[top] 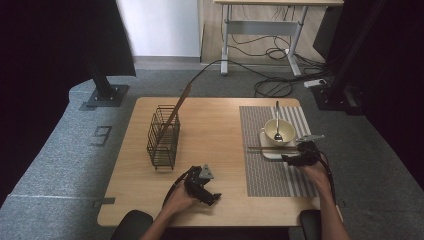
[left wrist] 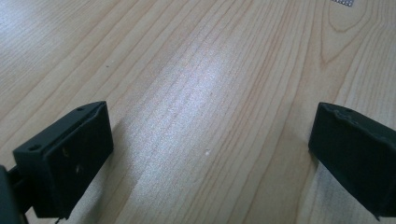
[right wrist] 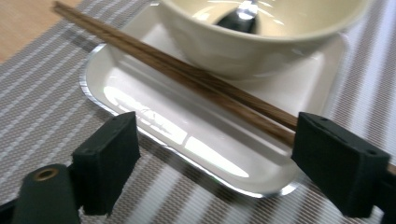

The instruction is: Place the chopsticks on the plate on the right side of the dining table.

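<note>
A pair of brown wooden chopsticks (right wrist: 187,77) lies across the white tray (right wrist: 154,102), leaning against the cream bowl (right wrist: 252,42) that stands on it. A metal spoon (right wrist: 238,18) rests in the bowl. My right gripper (right wrist: 215,158) is open at the tray's near edge; the chopsticks' near end runs past its right jaw, and the pads do not press on it. In the high view the right gripper (top: 295,159) sits just below the tray (top: 272,152). My left gripper (left wrist: 210,149) is open over bare wood near the table's front edge (top: 207,192).
A striped grey placemat (top: 272,172) lies under the tray on the table's right half. A black wire basket (top: 164,137) stands left of centre with one long wooden stick (top: 176,111) leaning out of it. Beyond the table are a desk and floor cables.
</note>
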Action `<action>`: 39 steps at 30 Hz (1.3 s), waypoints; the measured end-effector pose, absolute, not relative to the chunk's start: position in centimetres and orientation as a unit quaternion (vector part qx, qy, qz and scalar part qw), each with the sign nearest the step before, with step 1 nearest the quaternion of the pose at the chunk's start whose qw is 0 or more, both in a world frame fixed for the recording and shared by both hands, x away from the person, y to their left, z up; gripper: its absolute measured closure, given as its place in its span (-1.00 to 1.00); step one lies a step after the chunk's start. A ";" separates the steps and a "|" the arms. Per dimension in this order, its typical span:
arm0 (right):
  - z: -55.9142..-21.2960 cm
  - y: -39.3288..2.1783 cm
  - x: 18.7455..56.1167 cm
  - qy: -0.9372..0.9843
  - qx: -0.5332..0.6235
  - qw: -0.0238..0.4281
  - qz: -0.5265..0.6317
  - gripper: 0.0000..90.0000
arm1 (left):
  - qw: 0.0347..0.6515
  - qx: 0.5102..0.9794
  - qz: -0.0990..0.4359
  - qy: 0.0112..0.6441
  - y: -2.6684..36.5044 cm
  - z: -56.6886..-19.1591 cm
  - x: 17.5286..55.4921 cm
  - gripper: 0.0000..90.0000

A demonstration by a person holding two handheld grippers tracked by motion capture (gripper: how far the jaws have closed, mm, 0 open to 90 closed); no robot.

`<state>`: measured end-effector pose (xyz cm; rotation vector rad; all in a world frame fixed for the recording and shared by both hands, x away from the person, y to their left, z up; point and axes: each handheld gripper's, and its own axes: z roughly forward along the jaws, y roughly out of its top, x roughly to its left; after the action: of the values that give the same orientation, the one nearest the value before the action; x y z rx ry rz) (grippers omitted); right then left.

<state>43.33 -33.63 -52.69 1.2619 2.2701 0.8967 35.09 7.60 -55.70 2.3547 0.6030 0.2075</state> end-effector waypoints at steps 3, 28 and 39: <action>-52.7 -32.7 43.2 0.816 0.437 0.188 0.330 -0.79 | 0.343 0.907 0.080 0.230 7.6 -55.7 35.1 -1.00; -54.7 -29.3 43.3 0.847 0.380 0.186 0.322 -1.00 | 0.343 0.907 0.079 0.229 7.5 -55.7 35.1 -1.00; -54.6 -29.5 43.4 0.840 0.390 0.172 0.335 -1.00 | 0.343 0.907 0.079 0.229 7.5 -55.7 35.1 -1.00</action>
<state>43.37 -29.52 -54.62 1.1067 2.3846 0.9492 35.06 7.54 -55.69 2.3578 0.5959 0.2060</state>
